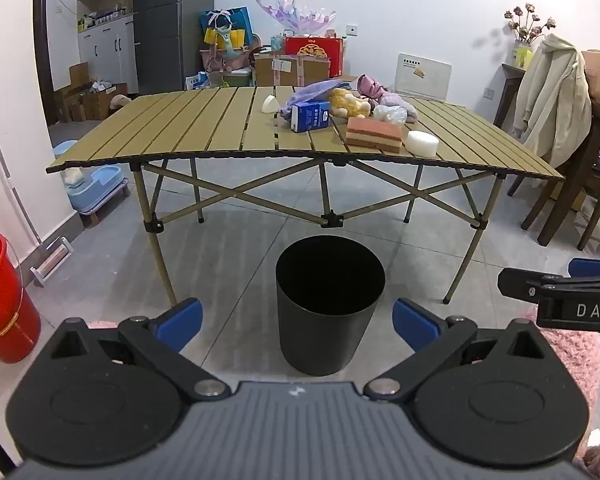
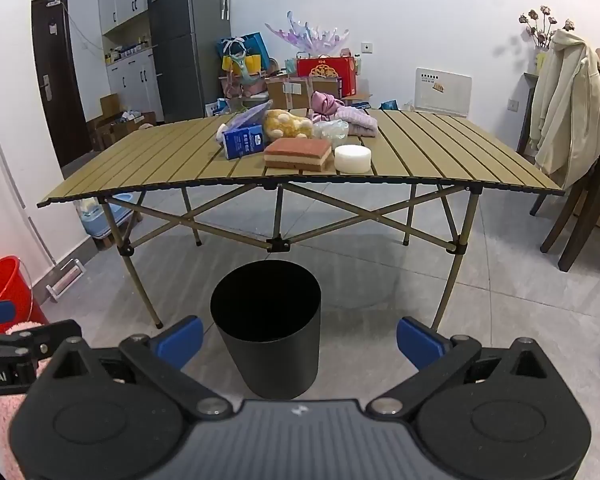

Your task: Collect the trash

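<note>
Your left gripper (image 1: 298, 322) & right gripper (image 2: 300, 340) both gape wide, holding nothing, above the black bin (image 1: 327, 304) on the floor before the folding table (image 1: 188, 136).

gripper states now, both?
Left gripper: open, holding nothing.
Right gripper: open, holding nothing.

Right gripper (image 2: 299, 338) jaws spread wide with nothing between them, black bin (image 2: 266, 328) on the grey floor just ahead, slatted tabletop (image 2: 440, 152) beyond carrying blue carton (image 2: 243, 141), layered sponge (image 2: 298, 154), white foam disc (image 2: 353, 158), yellow plush (image 2: 286, 123), pink cloth (image 2: 346, 116)
</note>
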The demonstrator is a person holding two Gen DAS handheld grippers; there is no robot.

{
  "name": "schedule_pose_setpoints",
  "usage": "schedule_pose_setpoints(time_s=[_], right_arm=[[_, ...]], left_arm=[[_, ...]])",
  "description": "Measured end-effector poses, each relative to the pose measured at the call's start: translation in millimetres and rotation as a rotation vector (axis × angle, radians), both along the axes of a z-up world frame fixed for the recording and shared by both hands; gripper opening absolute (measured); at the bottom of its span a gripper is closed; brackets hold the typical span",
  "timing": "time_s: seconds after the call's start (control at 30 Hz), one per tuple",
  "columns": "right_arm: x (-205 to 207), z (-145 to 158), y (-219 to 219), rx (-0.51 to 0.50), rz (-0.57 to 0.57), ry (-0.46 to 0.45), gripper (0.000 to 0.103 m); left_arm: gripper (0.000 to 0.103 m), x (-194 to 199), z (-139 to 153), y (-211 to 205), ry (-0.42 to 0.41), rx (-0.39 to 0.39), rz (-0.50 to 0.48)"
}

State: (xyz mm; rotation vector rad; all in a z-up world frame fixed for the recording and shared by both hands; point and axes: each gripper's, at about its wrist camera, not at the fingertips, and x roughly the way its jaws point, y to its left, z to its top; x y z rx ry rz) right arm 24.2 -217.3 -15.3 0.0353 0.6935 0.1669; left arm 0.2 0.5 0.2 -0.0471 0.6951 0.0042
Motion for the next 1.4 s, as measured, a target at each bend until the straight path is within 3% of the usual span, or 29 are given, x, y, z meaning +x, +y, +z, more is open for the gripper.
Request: schedule_pose_setpoints(time_s=[1.27,1.4], right_arm=[[-5,-3,1,-0.014,-0.001,-0.013,0.103],[-3,7,2,-0.013,0.0,-0.014,0.103]], left_arm=[[0.103,-2,5,0,-0.023,0.006,0.004],[0.103,-3,5,0,-0.023,0.005,0.003]])
